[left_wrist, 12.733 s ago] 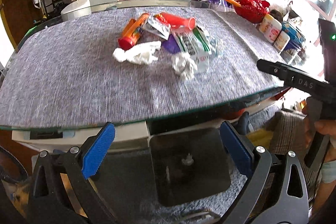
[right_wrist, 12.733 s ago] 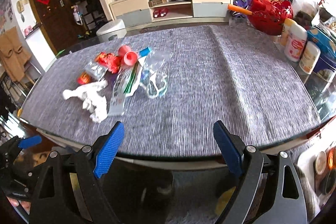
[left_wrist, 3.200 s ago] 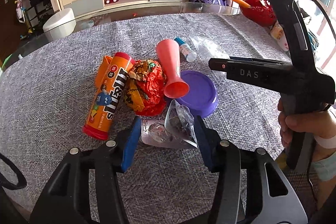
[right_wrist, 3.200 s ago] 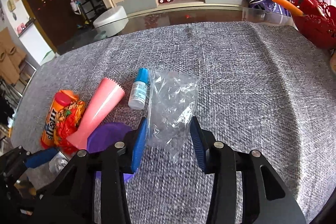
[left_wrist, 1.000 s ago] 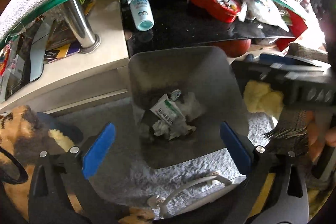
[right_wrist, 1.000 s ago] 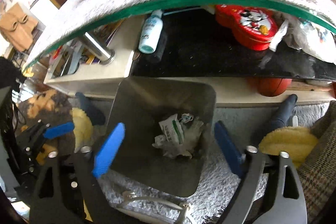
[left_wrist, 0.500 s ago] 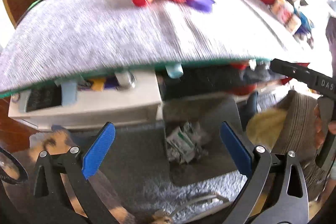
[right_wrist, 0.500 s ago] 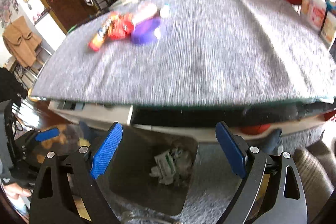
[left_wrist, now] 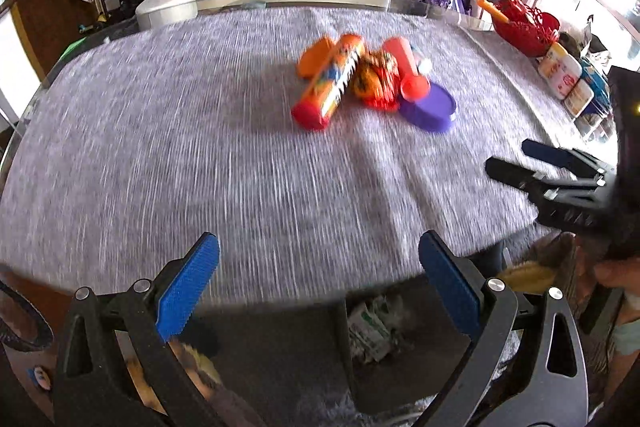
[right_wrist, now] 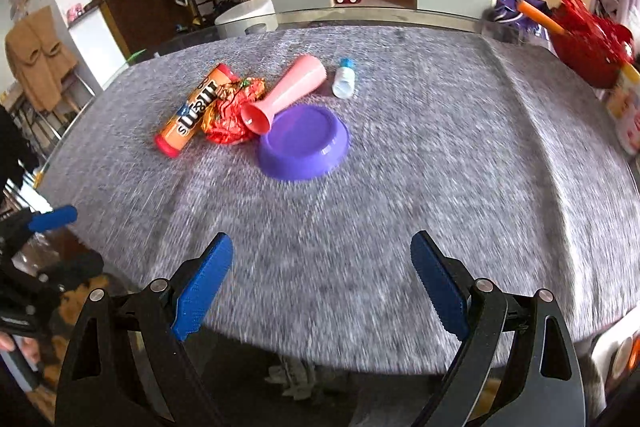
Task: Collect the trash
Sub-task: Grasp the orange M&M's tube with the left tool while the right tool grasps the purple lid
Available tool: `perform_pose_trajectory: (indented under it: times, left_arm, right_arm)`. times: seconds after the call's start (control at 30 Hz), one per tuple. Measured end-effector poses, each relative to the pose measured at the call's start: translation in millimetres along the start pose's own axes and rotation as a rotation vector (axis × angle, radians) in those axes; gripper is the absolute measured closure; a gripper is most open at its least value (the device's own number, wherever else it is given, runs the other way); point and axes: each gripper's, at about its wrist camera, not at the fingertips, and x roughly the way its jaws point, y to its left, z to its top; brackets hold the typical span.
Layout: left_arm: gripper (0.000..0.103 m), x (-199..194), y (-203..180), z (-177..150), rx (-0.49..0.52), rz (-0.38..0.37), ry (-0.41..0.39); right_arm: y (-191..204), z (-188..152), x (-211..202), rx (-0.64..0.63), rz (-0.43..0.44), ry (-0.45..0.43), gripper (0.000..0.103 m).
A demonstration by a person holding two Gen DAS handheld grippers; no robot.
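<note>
On the grey woven table cloth (right_wrist: 420,155) sits a small heap of trash, well beyond both grippers. An orange candy tube (right_wrist: 192,109) with a red cap lies on its side, touching a crumpled, shiny red-orange wrapper (right_wrist: 230,113). A smooth pink plastic cone (right_wrist: 286,93) lies tipped over, its wide mouth at the rim of a round purple plastic bowl (right_wrist: 304,143). A little white bottle (right_wrist: 344,81) with a blue cap lies just beside the cone. Below the table edge, crumpled paper (left_wrist: 370,331) rests in a dark bin (left_wrist: 404,359). Left gripper (left_wrist: 318,287) and right gripper (right_wrist: 320,287) hang above the near edge, ribbed blue pads spread wide, holding nothing.
</note>
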Motion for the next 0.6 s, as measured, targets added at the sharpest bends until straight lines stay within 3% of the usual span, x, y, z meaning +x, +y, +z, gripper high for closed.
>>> perform_pose_trajectory:
  times: [0.33,0.6]
  left_arm:
    - [0.022,34,6,61,0.044,0.003,-0.012]
    - [0.027,62,2,85,0.082,-0.018,0.011]
  right_arm:
    - [6,22,37,-0.073,-0.012,0.023,0.013]
    - [8,29,49,-0.124,-0.034,0.001,0.011]
